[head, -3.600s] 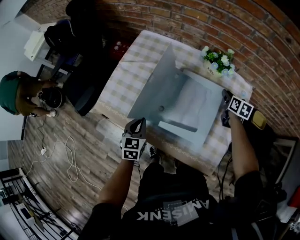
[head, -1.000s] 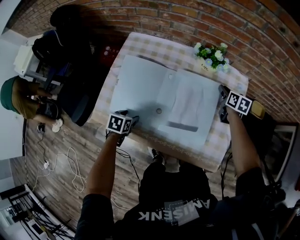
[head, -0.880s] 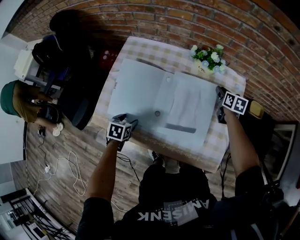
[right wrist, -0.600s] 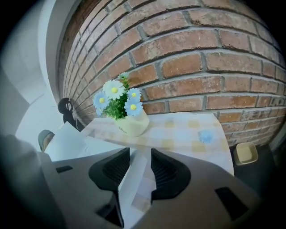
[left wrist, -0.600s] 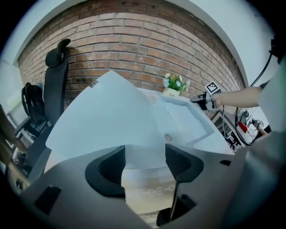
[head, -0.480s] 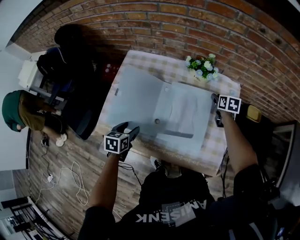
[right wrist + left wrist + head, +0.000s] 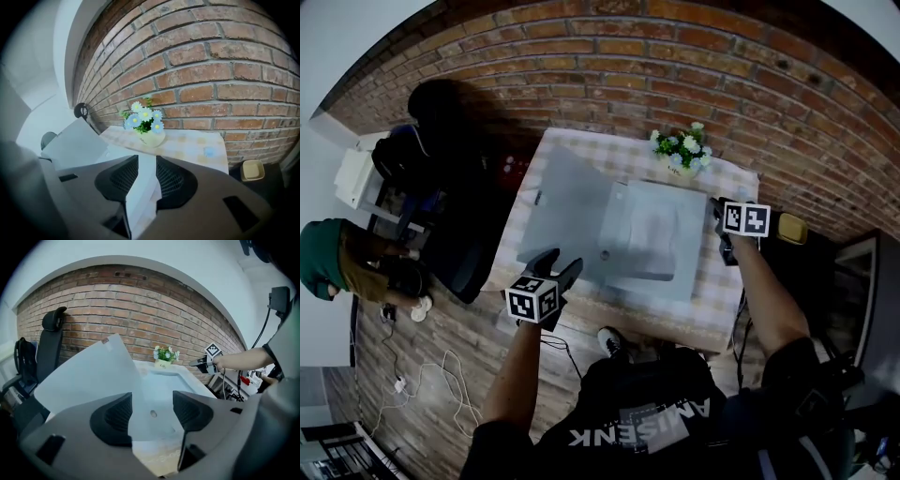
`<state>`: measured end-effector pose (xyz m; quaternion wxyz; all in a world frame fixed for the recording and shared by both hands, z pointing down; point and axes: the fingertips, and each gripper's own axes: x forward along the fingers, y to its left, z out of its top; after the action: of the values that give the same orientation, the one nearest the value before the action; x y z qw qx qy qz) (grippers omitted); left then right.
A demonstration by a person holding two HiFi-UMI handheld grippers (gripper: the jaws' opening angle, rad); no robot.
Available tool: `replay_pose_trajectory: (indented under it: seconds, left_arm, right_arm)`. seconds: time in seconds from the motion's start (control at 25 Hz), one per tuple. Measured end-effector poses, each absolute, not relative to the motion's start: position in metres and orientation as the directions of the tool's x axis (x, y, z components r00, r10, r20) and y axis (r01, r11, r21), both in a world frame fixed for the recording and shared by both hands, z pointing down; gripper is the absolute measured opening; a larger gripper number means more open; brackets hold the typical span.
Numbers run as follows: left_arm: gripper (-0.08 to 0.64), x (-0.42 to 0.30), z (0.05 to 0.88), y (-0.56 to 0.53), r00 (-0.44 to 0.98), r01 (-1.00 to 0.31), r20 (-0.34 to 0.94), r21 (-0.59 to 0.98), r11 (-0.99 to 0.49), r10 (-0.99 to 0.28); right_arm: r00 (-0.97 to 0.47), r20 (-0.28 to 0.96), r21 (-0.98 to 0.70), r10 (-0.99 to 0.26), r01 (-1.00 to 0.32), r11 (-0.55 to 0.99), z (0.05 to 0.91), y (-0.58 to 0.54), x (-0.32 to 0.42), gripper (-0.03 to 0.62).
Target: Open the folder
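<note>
The pale grey folder (image 7: 652, 239) lies open on the checked table (image 7: 712, 281), with papers on its right half. Its left cover (image 7: 562, 206) stands slanted up off the table, also plain in the left gripper view as the cover (image 7: 89, 376). My left gripper (image 7: 558, 264) hangs open above the table's front left corner, off the folder; nothing is between its pads (image 7: 112, 416). My right gripper (image 7: 722, 230) is beside the folder's right edge. Its jaws are closing, and the folder's edge (image 7: 143, 187) shows through the gap without being pressed.
A pot of blue and white flowers (image 7: 680, 150) stands at the table's far edge by the brick wall. A black office chair (image 7: 441, 103) and a person in a green cap (image 7: 323, 258) are to the left. Cables (image 7: 403, 384) lie on the wooden floor.
Both grippers have risen off the folder. The left one drew back from the cover to the table's front corner, and the cover, flat a second ago, now slants upward.
</note>
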<state>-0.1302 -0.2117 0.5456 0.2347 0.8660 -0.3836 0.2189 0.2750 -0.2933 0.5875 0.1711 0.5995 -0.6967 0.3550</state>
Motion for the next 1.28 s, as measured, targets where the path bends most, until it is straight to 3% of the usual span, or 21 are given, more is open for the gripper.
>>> replay_pose_trajectory:
  seconds: [0.4, 0.72, 1.28]
  left_arm:
    - [0.267, -0.065, 0.495, -0.203, 0.729, -0.645, 0.467, 0.226, -0.73, -0.5]
    - [0.244, -0.031, 0.442, -0.21, 0.743, -0.656, 0.354, 0.218, -0.723, -0.568]
    - [0.06, -0.007, 0.367, -0.213, 0.76, -0.65, 0.15, 0.167, -0.742, -0.632]
  right_arm:
    - [-0.264, 0.551, -0.343, -0.792, -0.936, 0.074, 0.511, -0.25, 0.265, 0.091]
    - [-0.316, 0.457, -0.357, -0.831, -0.921, 0.155, 0.449, -0.218, 0.249, 0.071]
    - [-0.267, 0.254, -0.28, -0.93, -0.94, 0.194, 0.343, -0.175, 0.248, 0.057]
